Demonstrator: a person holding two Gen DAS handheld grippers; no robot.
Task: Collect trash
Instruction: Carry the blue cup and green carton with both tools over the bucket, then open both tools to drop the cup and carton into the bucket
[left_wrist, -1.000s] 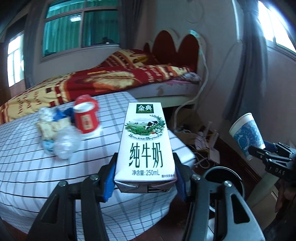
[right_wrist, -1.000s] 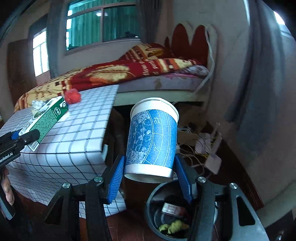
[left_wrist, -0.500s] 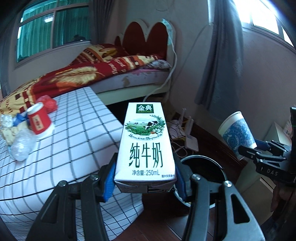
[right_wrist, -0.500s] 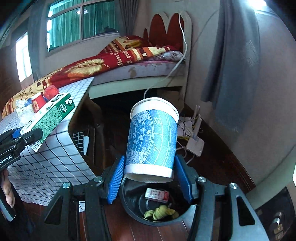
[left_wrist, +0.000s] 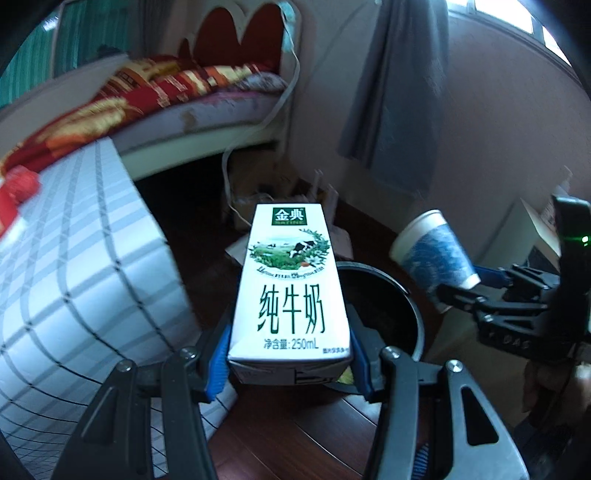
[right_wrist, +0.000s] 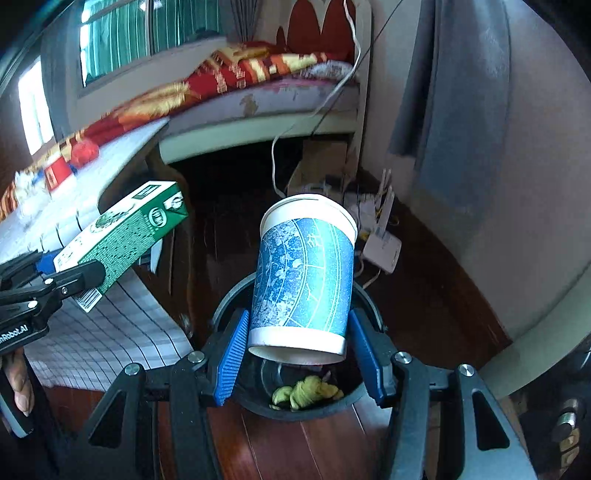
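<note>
Right now both grippers hang over the black bin (right_wrist: 364, 400) on the dark wooden floor (right_wrist: 317, 446), each with something clamped in it. The left gripper (left_wrist: 290, 363) has its blue pads pressed against the two sides of a milk carton (left_wrist: 290, 295), jaws about half spread to the carton's width. The carton stands nearly upright between them, white face with green lettering toward the camera, and its lower end covers the near left part of the bin's rim. From the other side the same carton shows its green side panel (right_wrist: 122, 236), tilted, with a hand (right_wrist: 18, 384) gripping the handle below it.

The right gripper (right_wrist: 297, 356) holds a paper cup (right_wrist: 304, 273), blue patterned with a white rim, pinched near its base by the blue pads; the jaws are spread about as far as the cup's base is wide. The cup leans a little, mouth pointing up and away, and sits directly above the bin's opening. Inside the bin lies some yellowish-green scrap (right_wrist: 306, 391).

Beside the bin stands a table with a white checked cloth (left_wrist: 74, 258), with a red cup (right_wrist: 57, 171) and other bits of rubbish farther back on it. Behind that is a bed with a red and gold blanket (left_wrist: 155, 85), and a grey curtain (right_wrist: 458, 96) hangs by the wall.
</note>
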